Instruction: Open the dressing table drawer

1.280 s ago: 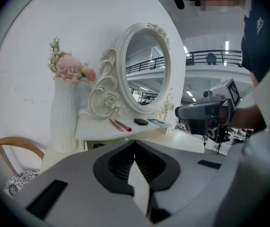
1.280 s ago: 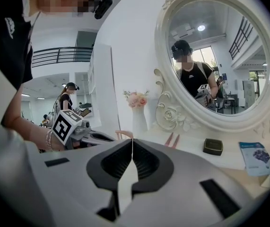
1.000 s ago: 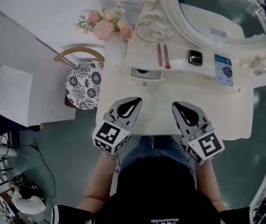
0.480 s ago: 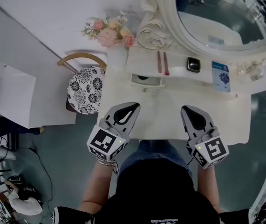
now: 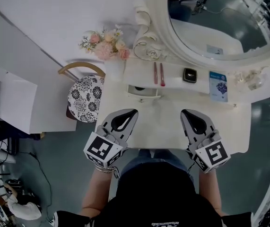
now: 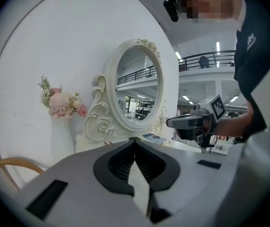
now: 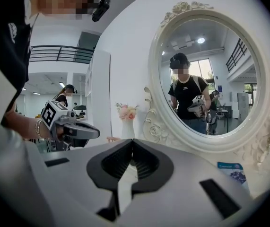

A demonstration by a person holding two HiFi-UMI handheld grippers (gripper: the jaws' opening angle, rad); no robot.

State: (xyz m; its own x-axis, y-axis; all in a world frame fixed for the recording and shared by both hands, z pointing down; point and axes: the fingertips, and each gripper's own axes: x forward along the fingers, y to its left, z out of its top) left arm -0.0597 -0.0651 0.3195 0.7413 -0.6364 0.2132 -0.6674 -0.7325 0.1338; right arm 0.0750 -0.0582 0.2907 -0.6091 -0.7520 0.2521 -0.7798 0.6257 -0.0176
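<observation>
Nearest, the left gripper (image 5: 131, 113) and the right gripper (image 5: 186, 113) hover over the front of the dressing table (image 5: 165, 126). Both have their jaws pressed together with nothing between them. Neither touches the drawer (image 5: 142, 91), which sits beyond the left gripper, under the raised shelf. It seems to stand slightly pulled out, with something dark inside, though the steep view leaves that uncertain. If so, the job is barely begun, and a gripper must yet reach it and draw it out. Right of the drawer on the shelf lie two pink sticks (image 5: 158, 74), a small dark box (image 5: 189, 74) and a blue card (image 5: 217, 85), whose print is too small to read. Behind the drawer rises the mirror (image 5: 210, 27), and left of it stand flowers (image 5: 105, 45).
</observation>
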